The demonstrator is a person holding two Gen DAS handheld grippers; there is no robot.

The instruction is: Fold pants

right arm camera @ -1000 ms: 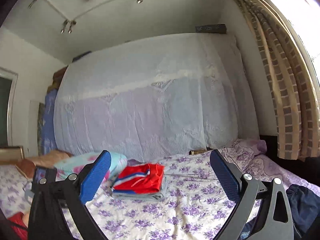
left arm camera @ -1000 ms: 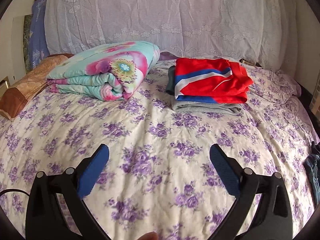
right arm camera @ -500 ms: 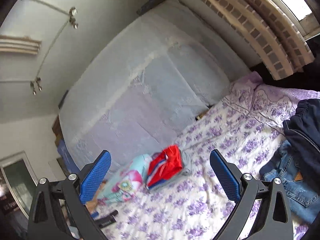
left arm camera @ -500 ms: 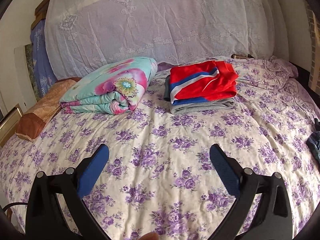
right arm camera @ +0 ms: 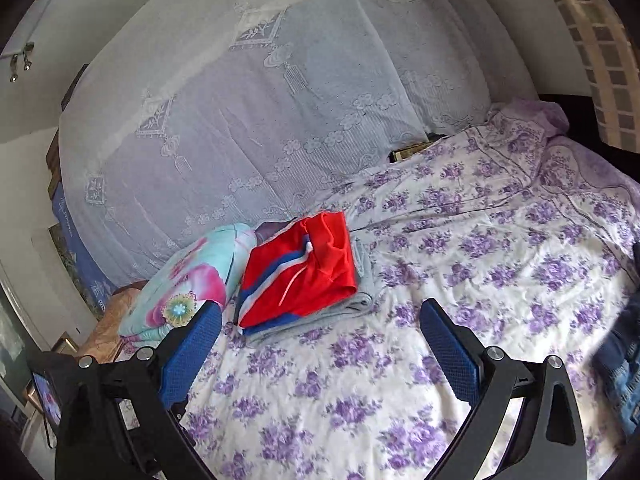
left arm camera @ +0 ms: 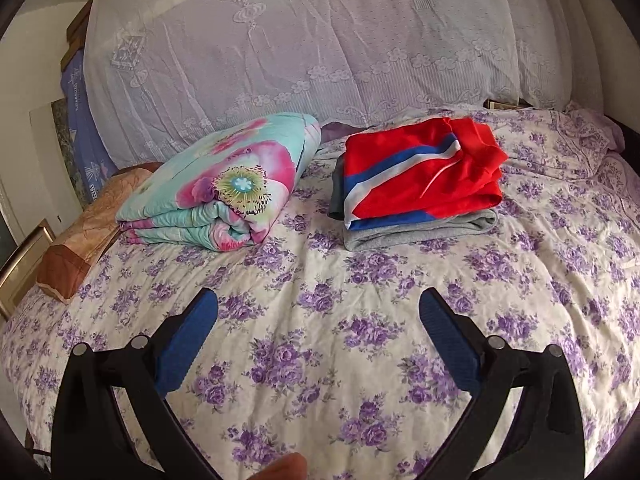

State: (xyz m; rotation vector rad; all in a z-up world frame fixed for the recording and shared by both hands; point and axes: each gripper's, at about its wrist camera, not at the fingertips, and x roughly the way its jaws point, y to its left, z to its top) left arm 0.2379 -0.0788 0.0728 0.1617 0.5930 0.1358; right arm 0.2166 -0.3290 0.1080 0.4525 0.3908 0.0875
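Step in hand: the reach for the next pair of pants; no fold is under way, as I judge it, since neither gripper carries cloth.
Done pile: 1 folded stack [left arm camera: 416, 184] sits toward the head of the bed [left arm camera: 320, 320], red shorts on top of a grey garment, just beside a folded flowered quilt [left arm camera: 224, 188].
Pants to fold: dark blue denim [right arm camera: 620, 364] lies crumpled at the right edge of the right wrist view, on the bed's right side, partly cut off by the frame. It does not show in the left wrist view.
Left gripper [left arm camera: 318, 330]: jaws spread wide, nothing between them, hovering over bare flowered sheet well short of the stack. A fingertip [left arm camera: 280, 470] of the person shows at the bottom edge.
Right gripper [right arm camera: 320, 334]: jaws equally wide apart and empty, above the sheet, aimed between the stack and the denim.
Next move: probably swing the right gripper toward the denim, find the waistband or a leg hem, close on a single edge, then drag it onto the open sheet to spread flat.
Risk: the heap may hide which edge is which; a grab in the bulk would lift a bundle.
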